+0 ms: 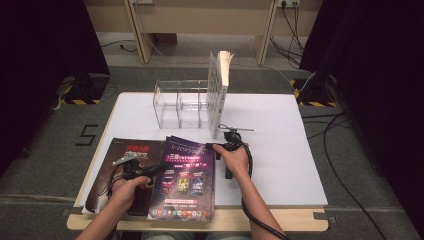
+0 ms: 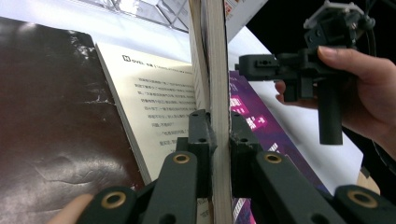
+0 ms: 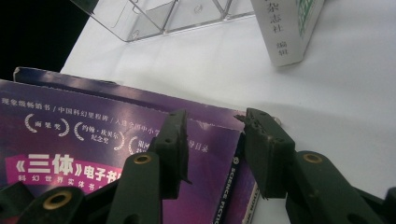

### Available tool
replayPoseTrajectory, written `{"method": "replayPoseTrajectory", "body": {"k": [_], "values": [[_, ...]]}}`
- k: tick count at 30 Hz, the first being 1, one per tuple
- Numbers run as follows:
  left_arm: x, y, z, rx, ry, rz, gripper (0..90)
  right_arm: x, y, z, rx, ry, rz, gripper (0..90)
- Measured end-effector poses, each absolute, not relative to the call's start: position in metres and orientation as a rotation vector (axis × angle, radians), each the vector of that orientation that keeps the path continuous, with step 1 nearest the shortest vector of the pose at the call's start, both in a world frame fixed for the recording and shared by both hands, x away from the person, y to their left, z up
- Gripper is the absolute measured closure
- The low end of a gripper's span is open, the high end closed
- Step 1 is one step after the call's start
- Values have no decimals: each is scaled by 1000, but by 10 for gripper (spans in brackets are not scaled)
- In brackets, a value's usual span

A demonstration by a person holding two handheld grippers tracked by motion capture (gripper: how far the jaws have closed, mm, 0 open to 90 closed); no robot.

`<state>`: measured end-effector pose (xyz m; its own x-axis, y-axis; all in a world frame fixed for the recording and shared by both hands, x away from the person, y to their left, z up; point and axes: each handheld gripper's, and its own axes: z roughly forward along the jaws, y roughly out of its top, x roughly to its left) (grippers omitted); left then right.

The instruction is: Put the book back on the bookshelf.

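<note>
High view: a white board is lying on a wooden bench (image 1: 280, 220) at frame centre, with grey carpet and black curtains surrounding it. The left gripper (image 1: 159, 169), lower left, is clamping the purple book (image 1: 187, 180) by its lifted pages. The right gripper (image 1: 212, 147), centre, is hovering part open at that book's upper right corner. A clear rack (image 1: 180, 102) and an upright book (image 1: 220, 90) are standing behind.

The left gripper (image 2: 219, 135) clamps the raised edge of a purple book (image 2: 217, 70), its jaws pressed on either side. Left of the jaws lies an open text page (image 2: 154, 107); right of them, a hand (image 2: 359, 93) holds the right gripper (image 2: 261, 65).
</note>
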<state>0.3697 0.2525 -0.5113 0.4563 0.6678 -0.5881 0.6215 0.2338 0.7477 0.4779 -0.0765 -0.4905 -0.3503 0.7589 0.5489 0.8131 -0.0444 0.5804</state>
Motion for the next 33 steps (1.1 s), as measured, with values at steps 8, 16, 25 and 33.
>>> {"method": "replayPoseTrajectory", "body": {"k": [8,16,25,33], "values": [[368,250,-513,1395,1250,52,825,476,-82,-491,-1768,-2039,-1363,600],[369,250,-513,1402,1276,42,824,475,-81,-489,-1770,-2062,-1333,609],[373,252,-515,1411,1315,7,822,474,-78,-489,-1793,-2139,-1320,712],[376,250,-513,1488,1340,35,794,479,-80,-490,-1779,-2094,-1285,801]]}}
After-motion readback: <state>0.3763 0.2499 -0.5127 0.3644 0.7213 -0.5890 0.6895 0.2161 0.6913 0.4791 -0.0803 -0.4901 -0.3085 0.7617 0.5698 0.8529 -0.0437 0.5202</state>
